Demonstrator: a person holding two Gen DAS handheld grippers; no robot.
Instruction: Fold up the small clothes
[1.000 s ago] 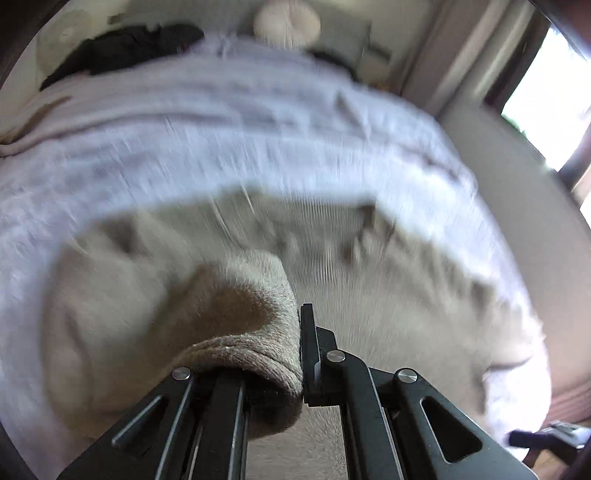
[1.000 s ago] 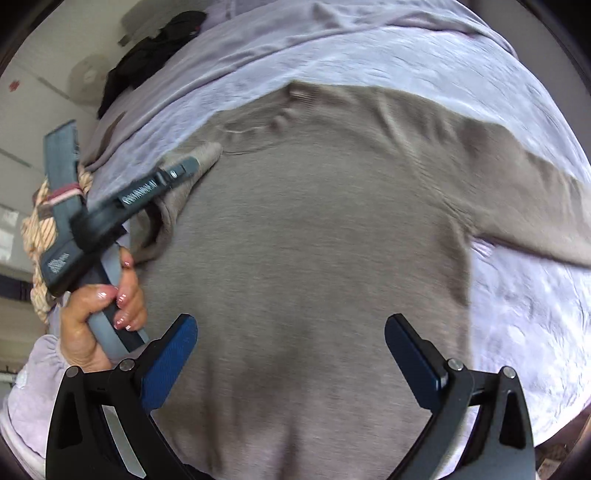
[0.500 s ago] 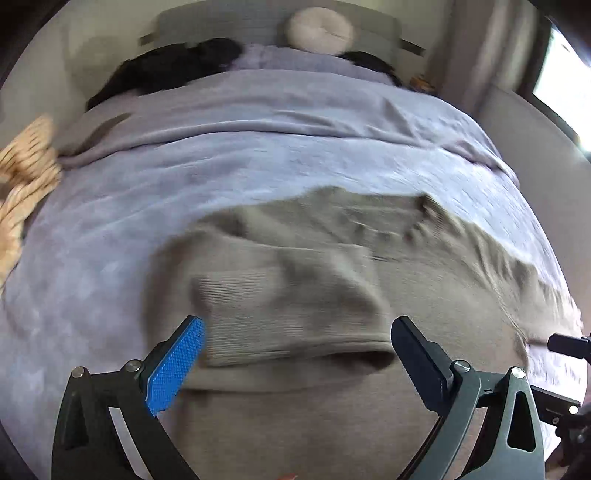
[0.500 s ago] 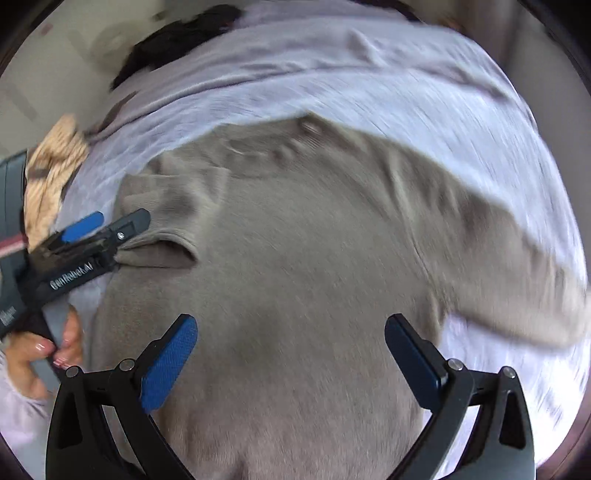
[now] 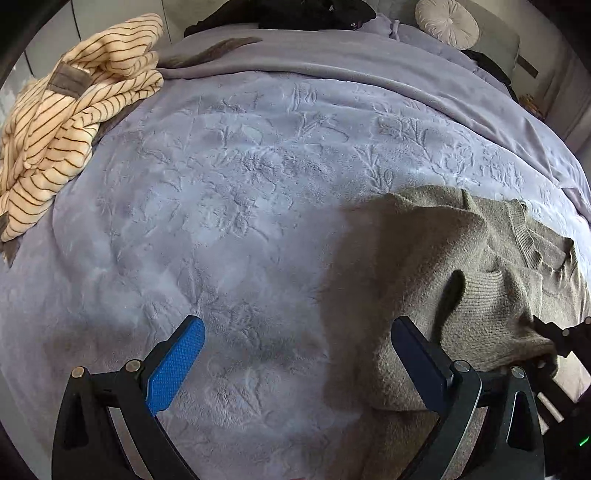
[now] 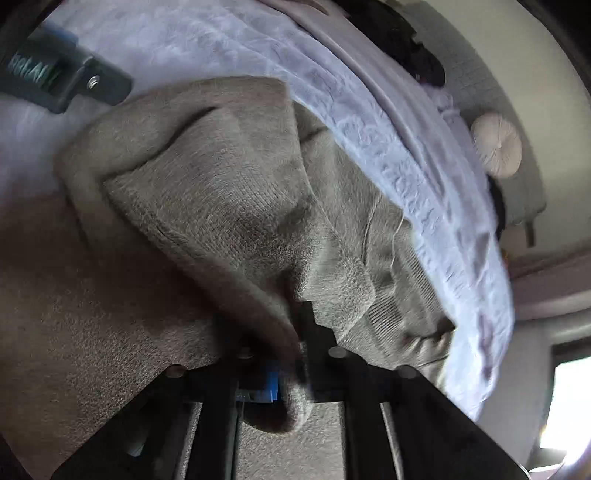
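A taupe knit sweater (image 5: 461, 258) lies on the lilac bedspread (image 5: 221, 184), one sleeve folded over its body. My left gripper (image 5: 297, 328) stands open above bare bedspread, just left of the sweater's edge, with nothing between its fingers. In the right wrist view the sweater (image 6: 221, 206) fills the frame, bunched and pulled up. My right gripper (image 6: 299, 332) is shut on a fold of it. That gripper's tip (image 5: 554, 336) also shows pinching the knit at the right edge of the left wrist view. The left gripper's finger (image 6: 66, 81) shows at the top left.
A cream garment with brown stripes (image 5: 66, 110) is heaped at the bed's left edge. Dark clothes (image 5: 295, 14) and a round cushion (image 5: 447, 24) lie at the head of the bed. A bright window (image 6: 565, 398) is at the right.
My left gripper let go of the sleeve cuff, opened wide and moved left off the sweater. My right gripper rolled, dropped onto the sweater and shut on a fold.
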